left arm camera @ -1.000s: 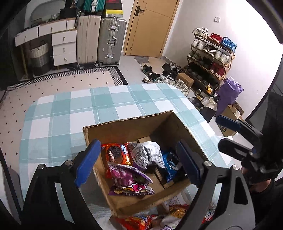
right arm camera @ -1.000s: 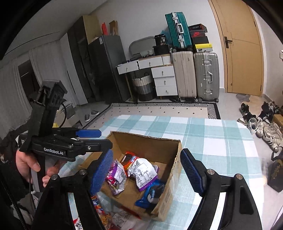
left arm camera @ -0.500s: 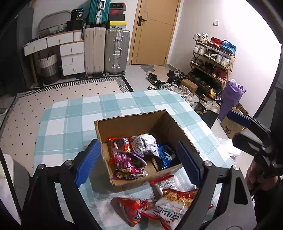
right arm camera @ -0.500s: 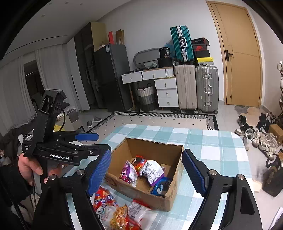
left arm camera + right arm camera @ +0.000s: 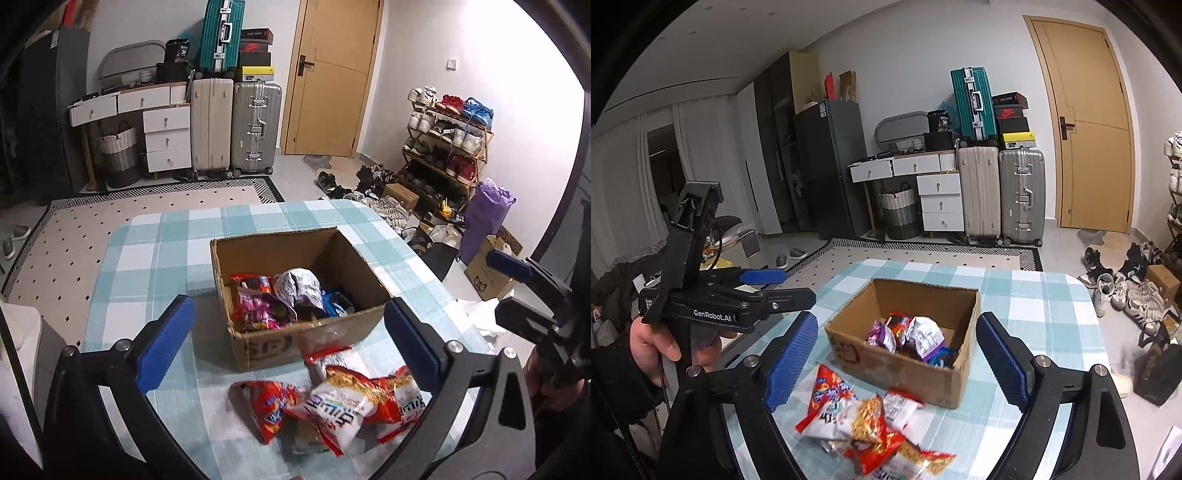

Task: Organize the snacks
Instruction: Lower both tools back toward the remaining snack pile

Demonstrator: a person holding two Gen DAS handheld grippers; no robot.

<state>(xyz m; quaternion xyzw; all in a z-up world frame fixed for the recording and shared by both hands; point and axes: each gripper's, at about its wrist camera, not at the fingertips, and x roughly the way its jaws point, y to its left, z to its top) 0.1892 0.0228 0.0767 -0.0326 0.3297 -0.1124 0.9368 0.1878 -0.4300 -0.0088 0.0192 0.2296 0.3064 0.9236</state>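
Seen from the left wrist, the left gripper hangs above the bench with its blue-padded fingers spread wide and nothing between them. A cardboard box stands open on the checked cloth, holding a purple packet, an orange-red packet, a crumpled white packet and a blue packet. Just in front of the box lies a loose pile of red and white snack bags. The right gripper shows at the right edge, its fingers apart and empty.

From the right wrist, the right gripper is likewise released, fingers wide over the same snack bags, which lie on the bench touching the near side of the cardboard box. The left gripper, held in a hand at the left, is off to the side of the bench, fingers parted.
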